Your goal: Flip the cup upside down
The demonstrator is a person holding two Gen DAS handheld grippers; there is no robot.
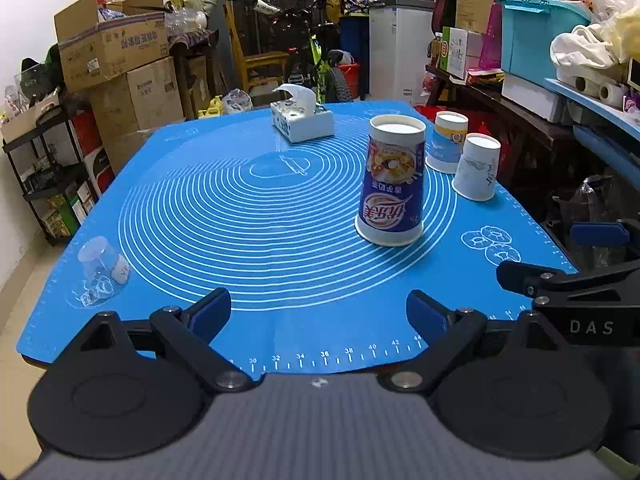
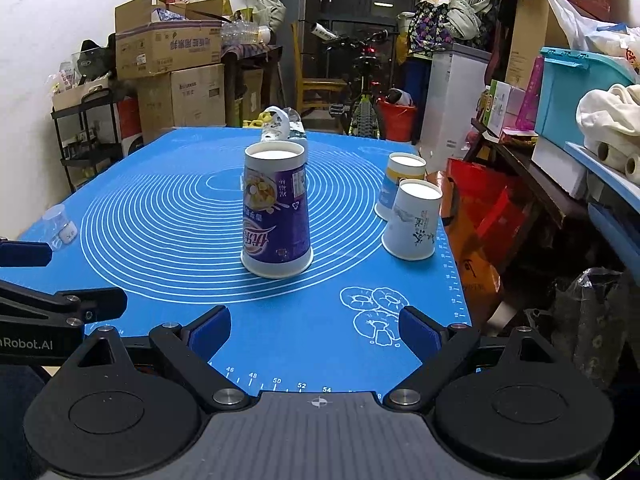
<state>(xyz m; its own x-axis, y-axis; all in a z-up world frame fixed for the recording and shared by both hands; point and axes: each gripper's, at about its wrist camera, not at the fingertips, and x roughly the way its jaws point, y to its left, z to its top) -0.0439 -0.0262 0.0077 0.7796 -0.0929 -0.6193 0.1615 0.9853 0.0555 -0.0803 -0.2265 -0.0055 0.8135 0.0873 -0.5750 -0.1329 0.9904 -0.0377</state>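
A tall purple printed paper cup stands upside down, wide rim down, on the blue mat; it also shows in the right wrist view. My left gripper is open and empty near the mat's front edge, well short of the cup. My right gripper is open and empty, in front of the cup and apart from it. Two smaller paper cups, one white and one with a yellow and blue band, stand upside down at the right edge.
A white tissue box sits at the mat's far side. A clear plastic cup stands upside down near the front left. Stacked boxes, a bicycle and cluttered shelves surround the table. The table's right edge drops off beside the small cups.
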